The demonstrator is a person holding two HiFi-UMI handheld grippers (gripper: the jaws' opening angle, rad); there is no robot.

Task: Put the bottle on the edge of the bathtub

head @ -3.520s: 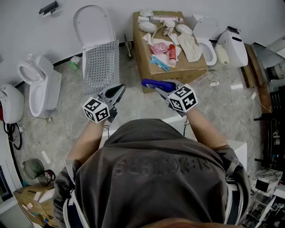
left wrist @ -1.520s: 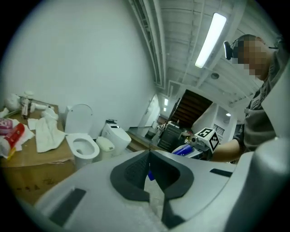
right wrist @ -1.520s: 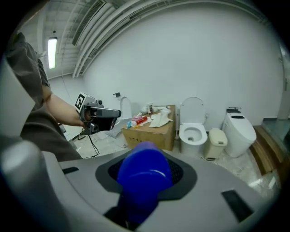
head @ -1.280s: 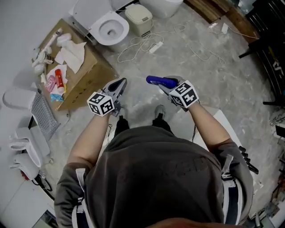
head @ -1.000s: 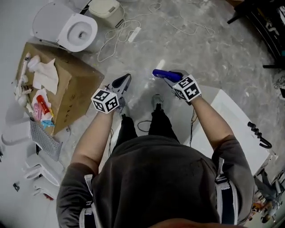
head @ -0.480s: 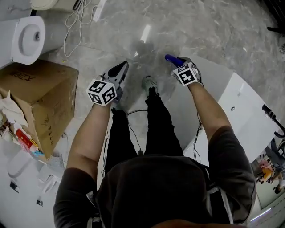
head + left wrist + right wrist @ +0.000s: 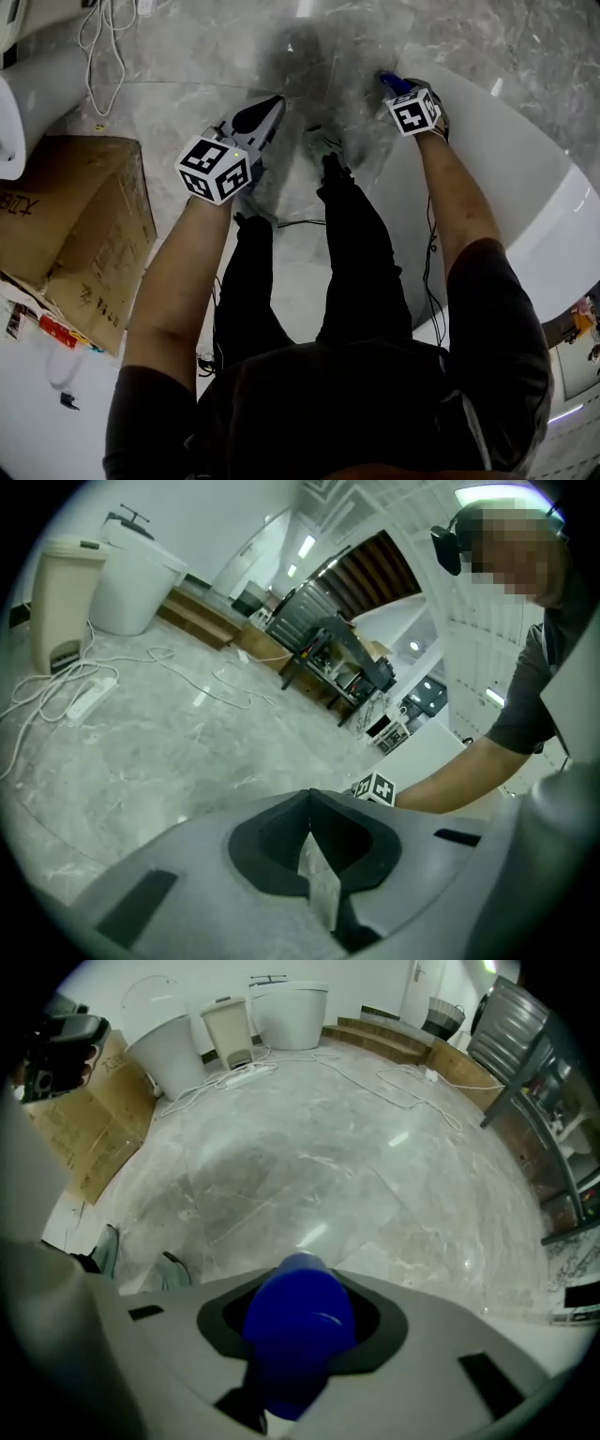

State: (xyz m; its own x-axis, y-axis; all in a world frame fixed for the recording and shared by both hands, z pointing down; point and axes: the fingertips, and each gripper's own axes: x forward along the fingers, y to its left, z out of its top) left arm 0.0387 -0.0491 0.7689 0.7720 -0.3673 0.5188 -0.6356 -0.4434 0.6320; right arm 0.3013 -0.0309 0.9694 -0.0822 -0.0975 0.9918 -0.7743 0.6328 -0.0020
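Bottle (image 7: 298,1335), lying along right gripper (image 7: 398,89), pointing forward

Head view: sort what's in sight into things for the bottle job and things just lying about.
For the job:
blue bottle
right gripper, shut on it
white bathtub

Lying about:
cardboard box
toilet
left gripper, shut and empty

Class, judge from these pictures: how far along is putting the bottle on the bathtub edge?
Done: the bottle is clamped in the right gripper. In hand: it is held beside the bathtub rim. Left: setting it on the rim and letting go.
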